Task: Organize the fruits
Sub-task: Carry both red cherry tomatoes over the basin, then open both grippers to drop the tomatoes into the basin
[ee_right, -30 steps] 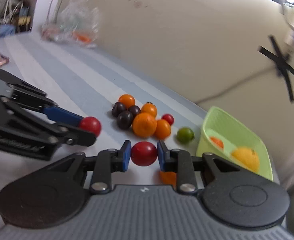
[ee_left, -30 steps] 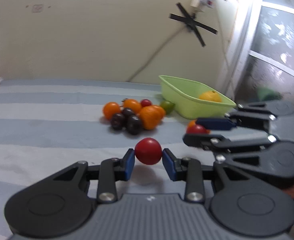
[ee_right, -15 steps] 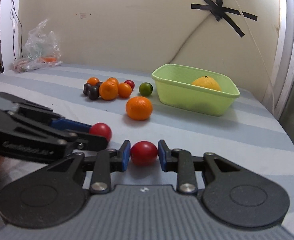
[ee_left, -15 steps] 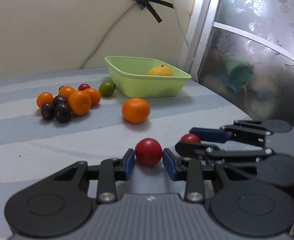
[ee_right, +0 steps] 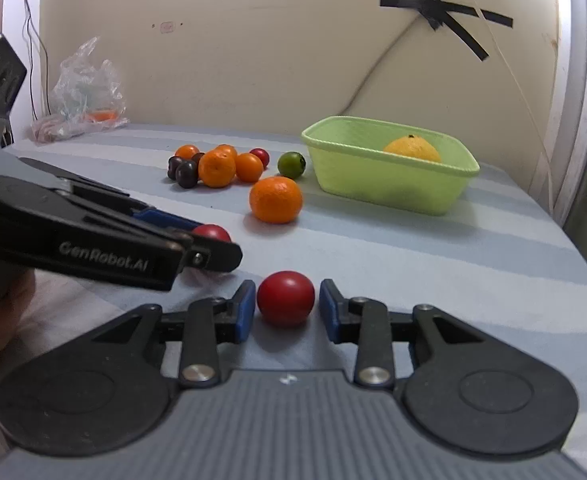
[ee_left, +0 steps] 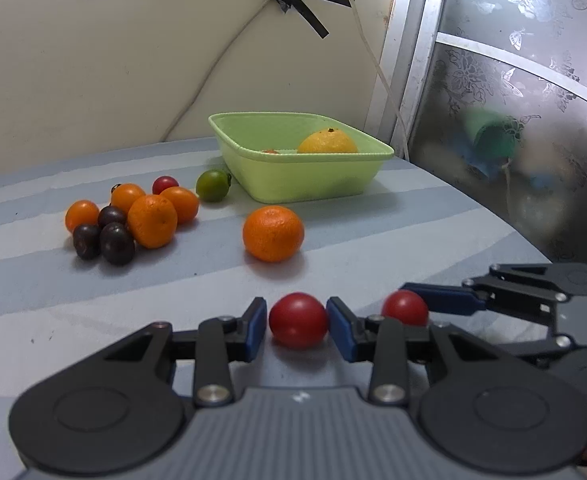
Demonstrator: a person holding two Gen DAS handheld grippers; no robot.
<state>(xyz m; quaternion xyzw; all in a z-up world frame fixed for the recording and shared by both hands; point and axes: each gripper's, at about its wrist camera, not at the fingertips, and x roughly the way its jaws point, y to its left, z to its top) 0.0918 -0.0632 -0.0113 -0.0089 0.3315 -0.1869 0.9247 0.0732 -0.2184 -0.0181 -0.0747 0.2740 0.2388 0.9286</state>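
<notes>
Cream wall (ee_right: 253, 40) w/ black tape cross (ee_right: 441, 12) showing at 1 o'clock, frosted floral glass panel (ee_left: 533, 100) standing at 3, blue-striped tablecloth (ee_right: 413, 248) lying below, plastic bag (ee_right: 81, 96) sitting at 10.
</notes>
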